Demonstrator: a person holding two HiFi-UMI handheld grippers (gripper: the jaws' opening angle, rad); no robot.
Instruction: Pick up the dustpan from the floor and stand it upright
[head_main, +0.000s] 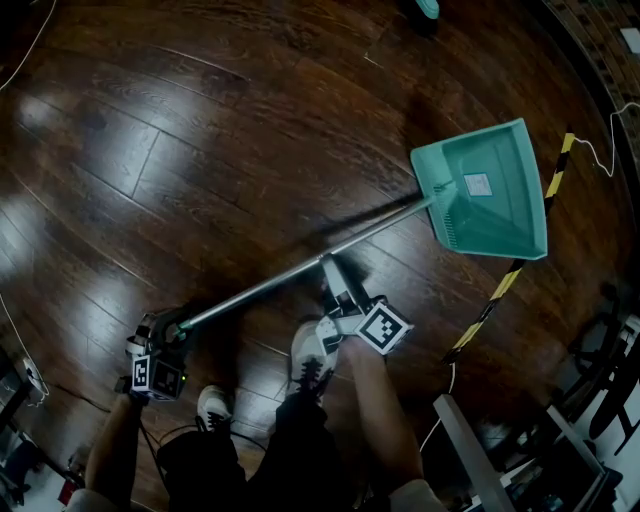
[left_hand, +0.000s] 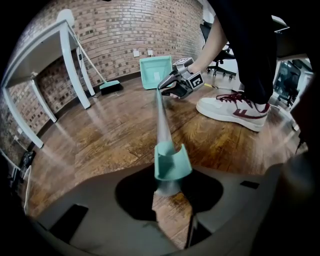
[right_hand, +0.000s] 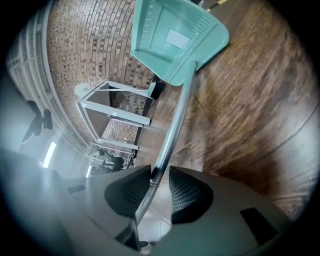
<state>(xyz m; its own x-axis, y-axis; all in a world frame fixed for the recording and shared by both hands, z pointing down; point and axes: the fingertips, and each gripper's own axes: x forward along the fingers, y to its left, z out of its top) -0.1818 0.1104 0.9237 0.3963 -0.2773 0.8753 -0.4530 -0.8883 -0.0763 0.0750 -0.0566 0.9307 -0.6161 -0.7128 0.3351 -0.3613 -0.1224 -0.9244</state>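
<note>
A teal dustpan (head_main: 485, 190) lies on the dark wooden floor at the upper right, its long metal handle (head_main: 270, 282) running down-left. My left gripper (head_main: 168, 335) is at the handle's far end; in the left gripper view the teal end cap (left_hand: 171, 162) sits between the jaws of my left gripper (left_hand: 172, 187) with the pads against its sides. My right gripper (head_main: 335, 275) is at the middle of the handle. In the right gripper view the handle (right_hand: 172, 125) runs between the ribbed pads (right_hand: 187, 192) of my right gripper (right_hand: 160, 182), which close tightly on it, towards the dustpan (right_hand: 175, 40).
A yellow-and-black striped strip (head_main: 500, 285) lies on the floor right of the pan. The person's shoes (head_main: 310, 355) stand just behind the handle. A white table (left_hand: 47, 50), a teal broom (left_hand: 109, 85) and a brick wall (left_hand: 125, 25) are beyond. Cables (head_main: 600, 150) and equipment (head_main: 560, 450) line the right side.
</note>
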